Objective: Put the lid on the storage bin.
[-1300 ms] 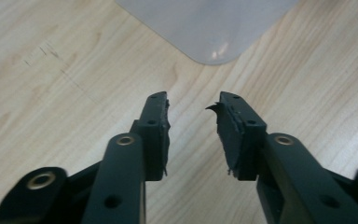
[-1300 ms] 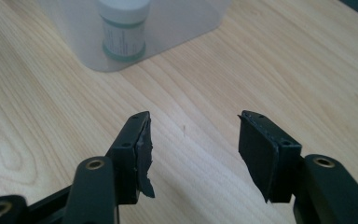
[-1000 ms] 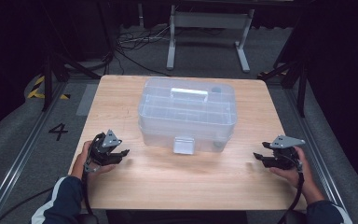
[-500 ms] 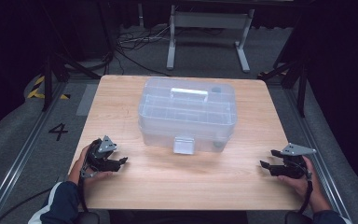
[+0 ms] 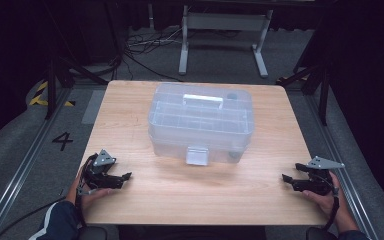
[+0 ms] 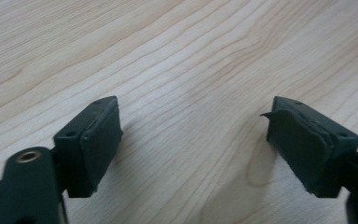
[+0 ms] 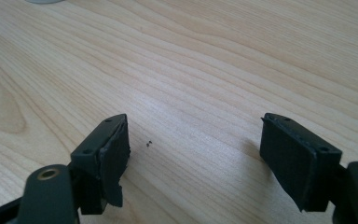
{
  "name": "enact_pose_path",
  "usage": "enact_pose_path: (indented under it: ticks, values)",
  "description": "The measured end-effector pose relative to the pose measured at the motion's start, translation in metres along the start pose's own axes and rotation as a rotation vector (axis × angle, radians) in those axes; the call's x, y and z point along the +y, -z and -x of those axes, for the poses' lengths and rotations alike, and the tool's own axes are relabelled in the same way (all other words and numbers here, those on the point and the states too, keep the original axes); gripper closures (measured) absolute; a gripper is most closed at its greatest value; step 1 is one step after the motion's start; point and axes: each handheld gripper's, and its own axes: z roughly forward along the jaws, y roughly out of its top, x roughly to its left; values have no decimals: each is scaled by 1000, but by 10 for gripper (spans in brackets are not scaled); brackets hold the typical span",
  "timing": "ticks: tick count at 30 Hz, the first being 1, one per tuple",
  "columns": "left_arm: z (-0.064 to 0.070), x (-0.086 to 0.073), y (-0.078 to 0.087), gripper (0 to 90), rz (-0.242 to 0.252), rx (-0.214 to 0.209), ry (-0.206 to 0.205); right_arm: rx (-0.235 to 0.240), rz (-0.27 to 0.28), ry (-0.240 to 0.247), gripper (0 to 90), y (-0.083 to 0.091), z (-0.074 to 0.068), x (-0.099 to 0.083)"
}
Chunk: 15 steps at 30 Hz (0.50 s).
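Pale wood grain covers the table [image 5: 145, 115], whose four edges are bordered by grey floor and dark frame rails. A clear plastic storage box [image 5: 201, 124] with a white handle [image 5: 203, 99] on its lid is set at the middle of the tabletop, somewhat nearer the far edge, its front latch [image 5: 197, 155] turned toward the person's side. Bare wood is left on both sides of the box and in a broad strip along the near edge.

The left gripper [image 5: 122, 178] is held low at the near left corner, close to the table's left edge, with its jaws directed inward across the wood. The right gripper [image 5: 287, 181] is held at the near right corner, close to the right edge, likewise pointed inward. Both are well apart from the box and from each other.

In the left gripper view, the left gripper [image 6: 193, 140] is seen released, its jaws spread wide with only bare wood between them; nothing is gripped or touched. In the right gripper view, the right gripper [image 7: 193, 154] is likewise seen spread wide and unloaded, a small dark speck [image 7: 148, 143] lying on the wood near one pad.
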Motion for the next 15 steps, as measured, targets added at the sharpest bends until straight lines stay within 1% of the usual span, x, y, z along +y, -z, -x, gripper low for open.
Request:
enact_pose_path:
  ticks: [8, 15]
  values:
    - [1, -1, 0, 160, -1, 8, 17, 4, -2, -4, 237, 0, 1, 0]
    - [2, -1, 1, 160, -3, 11, 19, 4, -2, -4, 236, 0, 1, 0]
